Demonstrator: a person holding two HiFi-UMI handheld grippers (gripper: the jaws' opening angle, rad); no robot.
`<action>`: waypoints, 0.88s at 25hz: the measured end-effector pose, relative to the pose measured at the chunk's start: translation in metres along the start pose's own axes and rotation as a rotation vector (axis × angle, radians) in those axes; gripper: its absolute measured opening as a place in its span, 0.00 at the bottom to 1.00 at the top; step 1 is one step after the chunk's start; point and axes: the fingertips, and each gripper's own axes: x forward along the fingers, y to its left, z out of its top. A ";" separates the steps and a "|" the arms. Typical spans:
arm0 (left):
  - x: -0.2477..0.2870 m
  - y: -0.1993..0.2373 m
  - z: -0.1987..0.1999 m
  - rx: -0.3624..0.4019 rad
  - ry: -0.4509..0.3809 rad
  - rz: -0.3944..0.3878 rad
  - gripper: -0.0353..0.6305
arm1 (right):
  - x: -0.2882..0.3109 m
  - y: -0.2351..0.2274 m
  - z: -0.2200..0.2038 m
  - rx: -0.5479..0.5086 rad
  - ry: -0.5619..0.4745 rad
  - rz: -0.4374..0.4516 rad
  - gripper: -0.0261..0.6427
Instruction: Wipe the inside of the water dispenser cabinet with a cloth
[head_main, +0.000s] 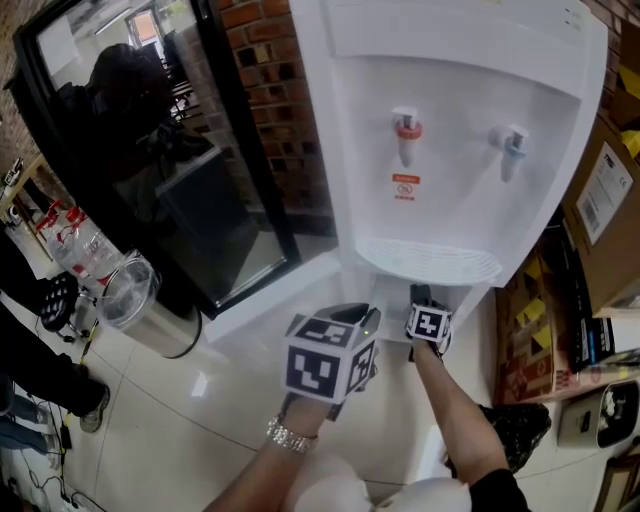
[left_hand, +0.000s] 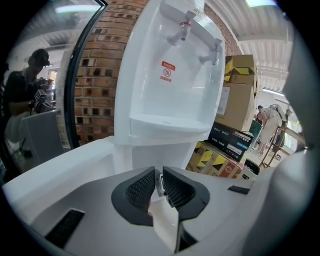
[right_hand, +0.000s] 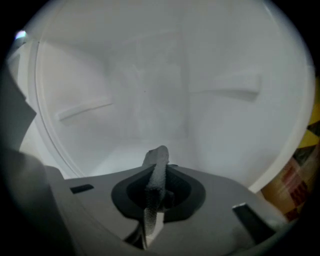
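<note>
Left hand-held gripper (left_hand: 160, 183) pinched together; right hand-held gripper (right_hand: 159, 176) clamped, arm outstretched.

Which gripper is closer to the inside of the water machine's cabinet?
Right. The right gripper is in the cabinet opening, shut on the cloth. The left gripper is outside, in front of the opening, pinching a thin white piece.

Steel bin (head_main: 150, 318): on the tiled floor, well to the left of the left gripper (head_main: 345, 350).
Glass door (head_main: 190, 190): black frame, further left and above.
Brick wall (head_main: 262, 80): beside the door.
Cardboard boxes (head_main: 605, 190): to the right of the right gripper (head_main: 422, 305).
</note>
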 end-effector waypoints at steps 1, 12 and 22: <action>0.001 -0.002 0.000 0.000 0.001 -0.003 0.13 | -0.001 -0.007 -0.002 0.005 0.008 -0.022 0.07; -0.003 -0.002 0.001 0.001 -0.003 0.012 0.13 | -0.043 0.121 -0.001 -0.128 -0.088 0.252 0.07; -0.009 -0.002 0.006 0.007 -0.012 0.017 0.13 | -0.032 0.062 -0.036 -0.063 0.032 0.103 0.07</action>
